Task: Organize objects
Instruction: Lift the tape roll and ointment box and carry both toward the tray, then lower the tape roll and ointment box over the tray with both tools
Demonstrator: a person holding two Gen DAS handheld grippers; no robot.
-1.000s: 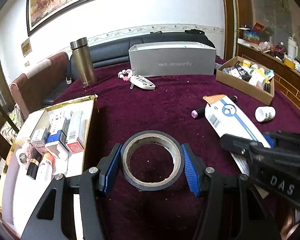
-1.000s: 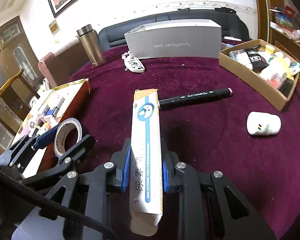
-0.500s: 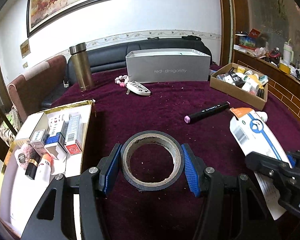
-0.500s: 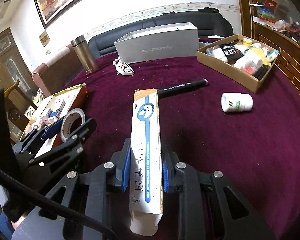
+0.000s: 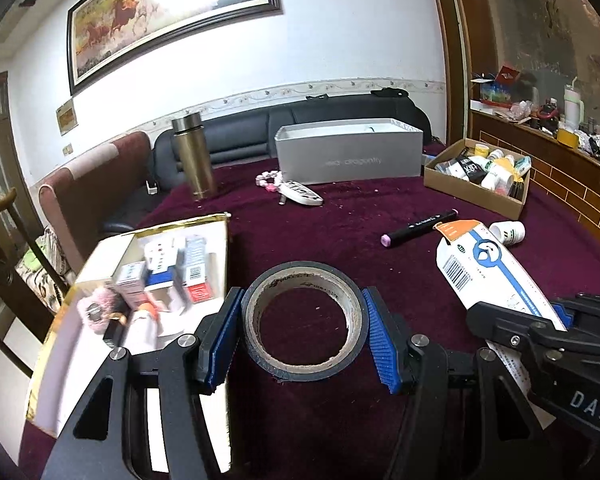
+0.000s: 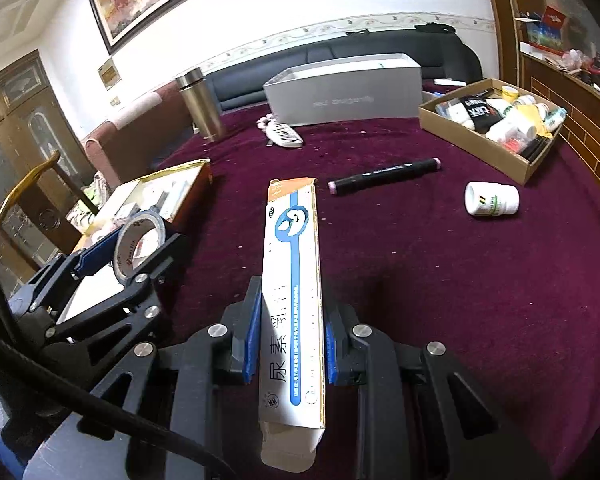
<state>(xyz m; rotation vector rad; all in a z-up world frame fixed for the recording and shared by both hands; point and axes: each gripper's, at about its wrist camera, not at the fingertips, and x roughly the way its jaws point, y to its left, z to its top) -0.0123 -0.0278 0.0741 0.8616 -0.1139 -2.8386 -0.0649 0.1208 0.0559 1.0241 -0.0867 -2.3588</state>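
My left gripper is shut on a roll of dark tape, its blue pads pressing both sides, held above the maroon tablecloth beside the gold-edged box. The same roll of tape shows at the left of the right wrist view. My right gripper is shut on a long white carton with a blue stripe, lifted off the cloth. That carton appears at the right of the left wrist view.
On the cloth lie a black marker, a white pill bottle on its side, and a remote with pink beads. A cardboard box of bottles stands right, a grey shoebox and a metal flask at the back.
Both grippers rose and drew back from the table's far side with their loads. In the left wrist view the carton slid right, uncovering the marker. The gold-edged box moved closer.
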